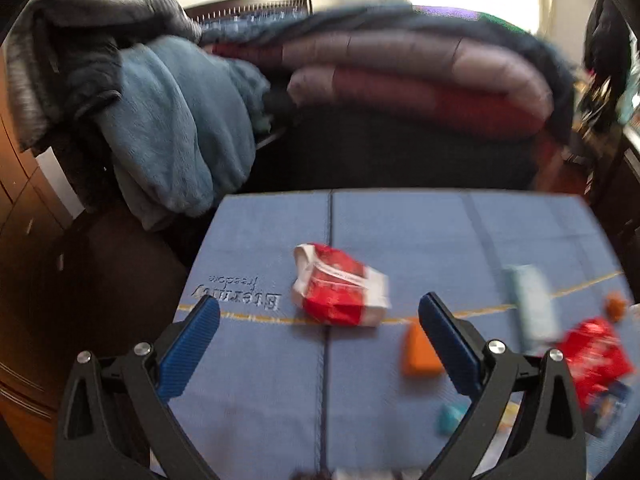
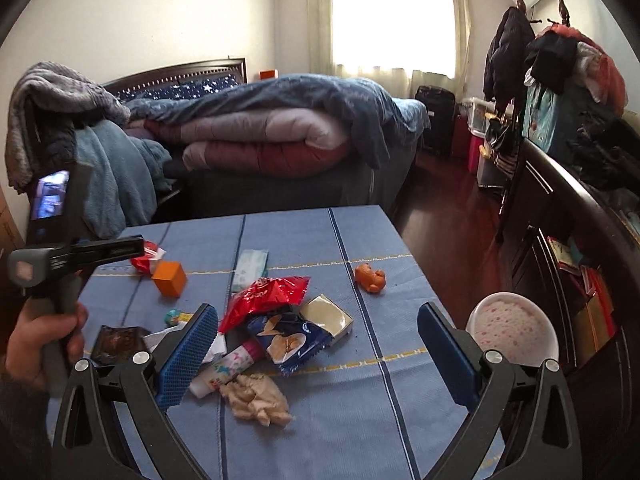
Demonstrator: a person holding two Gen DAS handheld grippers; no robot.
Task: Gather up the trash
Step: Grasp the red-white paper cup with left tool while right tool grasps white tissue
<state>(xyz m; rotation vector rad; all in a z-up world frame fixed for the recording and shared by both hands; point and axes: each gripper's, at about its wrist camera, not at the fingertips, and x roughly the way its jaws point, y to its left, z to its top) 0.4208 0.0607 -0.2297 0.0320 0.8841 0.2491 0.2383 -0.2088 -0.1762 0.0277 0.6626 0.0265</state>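
Observation:
My left gripper (image 1: 320,316) is open and empty above the blue table mat (image 1: 260,380), with a crumpled red-and-white wrapper (image 1: 340,292) just beyond its fingertips. The same wrapper (image 2: 148,258) shows in the right wrist view beside the left gripper (image 2: 136,246). My right gripper (image 2: 318,320) is open and empty over a pile of trash: a red snack bag (image 2: 266,298), a blue chip bag (image 2: 292,340), a crumpled tissue (image 2: 258,398), a dark wrapper (image 2: 118,344) and a small tube (image 2: 228,370).
An orange block (image 2: 170,278), an orange toy (image 2: 370,276), a tissue pack (image 2: 250,266) and a small teal item (image 2: 173,316) lie on the mat. A pink-speckled bin (image 2: 512,332) stands off the table's right edge. A bed with piled quilts (image 2: 260,140) is behind the table.

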